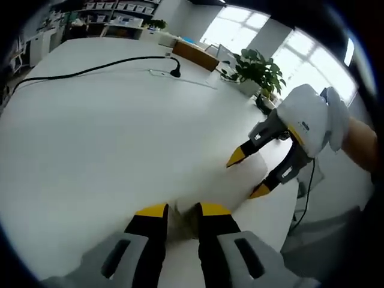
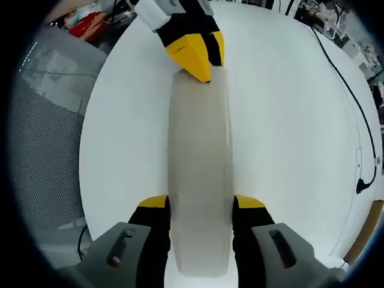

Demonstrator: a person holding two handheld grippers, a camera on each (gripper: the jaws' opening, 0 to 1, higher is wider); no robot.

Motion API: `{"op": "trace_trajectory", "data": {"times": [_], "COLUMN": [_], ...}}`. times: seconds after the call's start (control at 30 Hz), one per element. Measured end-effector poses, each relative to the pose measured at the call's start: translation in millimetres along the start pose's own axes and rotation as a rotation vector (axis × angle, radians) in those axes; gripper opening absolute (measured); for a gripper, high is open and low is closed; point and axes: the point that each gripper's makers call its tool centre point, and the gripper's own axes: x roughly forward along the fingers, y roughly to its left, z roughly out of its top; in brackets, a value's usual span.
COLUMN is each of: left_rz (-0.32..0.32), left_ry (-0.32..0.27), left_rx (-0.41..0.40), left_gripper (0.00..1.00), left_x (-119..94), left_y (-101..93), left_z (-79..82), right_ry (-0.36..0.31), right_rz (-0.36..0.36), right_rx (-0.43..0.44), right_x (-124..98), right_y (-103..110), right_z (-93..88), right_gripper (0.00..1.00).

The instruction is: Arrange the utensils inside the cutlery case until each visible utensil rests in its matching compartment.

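Cutlery case (image 2: 201, 180), translucent, long, lay on white tabletop (image 2: 288, 120) near its edge. Right tongs (image 2: 201, 204) straddled one end, jaws at both sides; left tongs (image 2: 195, 57) pinched the far end. Open tabletop beyond.

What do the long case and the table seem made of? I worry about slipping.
The case looks like frosted, translucent plastic: milky, with soft sheen. The table looks like smooth white laminate, faintly glossy; its core can't be told.
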Motion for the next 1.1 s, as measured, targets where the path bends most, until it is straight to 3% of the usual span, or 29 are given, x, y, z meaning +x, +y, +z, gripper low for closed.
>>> {"op": "trace_trajectory", "data": {"times": [0.2, 0.37, 0.47, 0.53, 0.67, 0.8, 0.83, 0.87, 1.1], "left_rz": [-0.008, 0.006, 0.035, 0.049, 0.078, 0.036, 0.028, 0.021, 0.014], "left_ry": [-0.002, -0.006, -0.029, -0.047, -0.09, -0.066, -0.044, -0.025, 0.042], "left_rx": [-0.01, 0.048, 0.114, 0.116, 0.116, 0.144, 0.168, 0.185, 0.294], "left_gripper": [0.16, 0.17, 0.16, 0.16, 0.14, 0.06, 0.03, 0.01, 0.0], "left_x": [2.0, 1.2, -3.5, -10.7, -23.6, -25.4, -24.4, -23.5, -10.2], "left_y": [-1.3, -2.0, 3.8, 8.5, 16.0, 3.4, -1.0, -4.4, -21.1], "left_z": [-0.3, 1.7, 6.0, 10.4, 22.0, 23.3, 21.5, 19.4, 14.6], "right_ry": [-0.017, -0.048, -0.129, -0.182, -0.305, -0.282, -0.26, -0.244, -0.198], "right_rz": [0.003, -0.026, -0.013, -0.036, -0.094, -0.117, -0.113, -0.121, -0.09], "right_rx": [-0.003, -0.018, 0.055, 0.104, 0.316, 0.43, 0.45, 0.509, 0.512], "right_x": [1.3, -3.7, -21.3, -37.4, -64.0, -65.3, -63.0, -59.2, -42.3], "right_y": [1.7, 1.2, 7.9, 6.5, -9.3, -9.2, -4.7, -0.8, 12.9], "right_z": [-1.4, -1.5, 2.5, -1.3, -21.7, -53.1, -58.9, -66.2, -75.4], "right_gripper": [0.39, 0.4, 0.4, 0.41, 0.31, 0.03, 0.0, 0.0, 0.0]}}
